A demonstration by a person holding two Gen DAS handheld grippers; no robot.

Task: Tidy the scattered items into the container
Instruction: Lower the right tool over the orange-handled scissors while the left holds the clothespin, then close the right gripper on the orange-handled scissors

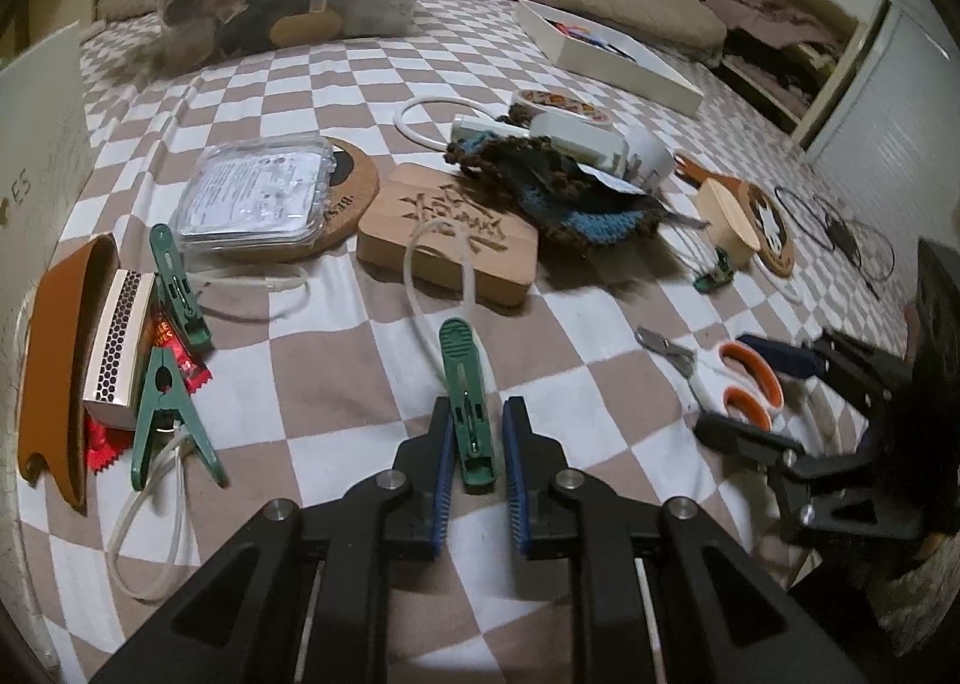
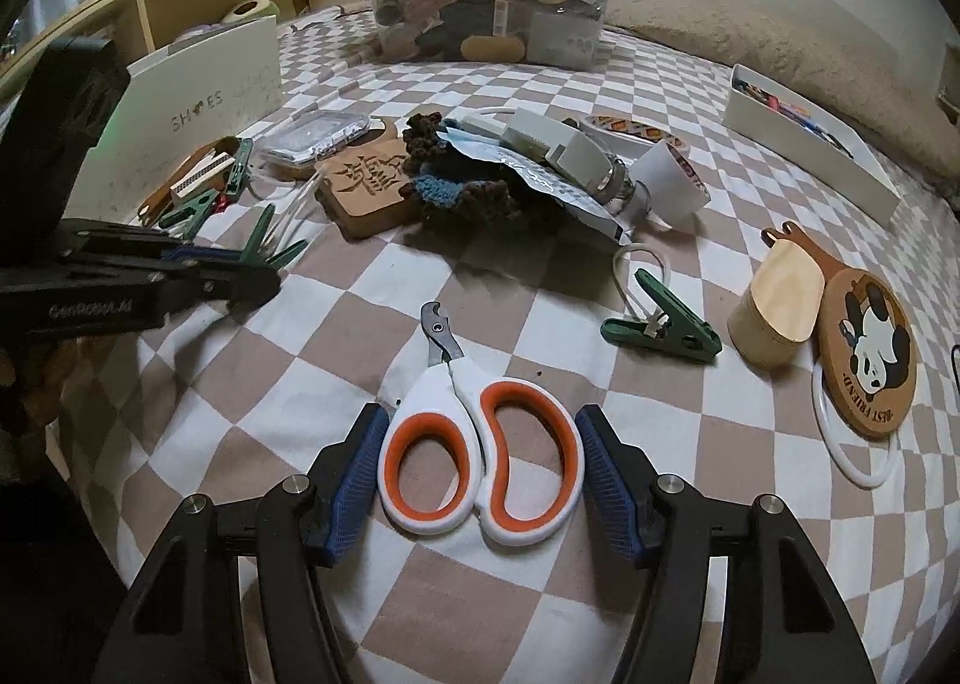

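While both grippers sit low over the checked bedspread (image 1: 336,360), the tidying looks only partly done, judged from how things lie.

Left gripper (image 1: 474,480): jaws nearly shut on a green clothes peg (image 1: 468,402) at lower centre of the left view; the blue pads sit close against its tail end, the peg pointing away up the frame.

Right gripper (image 2: 480,480): jaws about half open, one either side of the orange-and-white clippers (image 2: 474,444) at lower centre of the right view; the pads lie just beside the handle loops, and whether they press cannot be told. No lift is visible; the clippers lie flat on the cloth.

Container: the clear plastic bin (image 2: 486,0) stands at top centre of the right view, well apart from both grippers, already heaped with mixed items.

Done so far: the bin holds a good load.

Left to do: many things remain scattered — two more green pegs (image 1: 174,282) and a matchbox (image 1: 114,348) at the left, a carved wooden block (image 1: 450,234) and a crochet piece (image 1: 570,198) mid-frame, another peg (image 2: 660,324), a small wooden box (image 2: 774,306) and a panda coaster (image 2: 870,348) at the right.

Next, as a guess: carry the peg up-frame to the bin.
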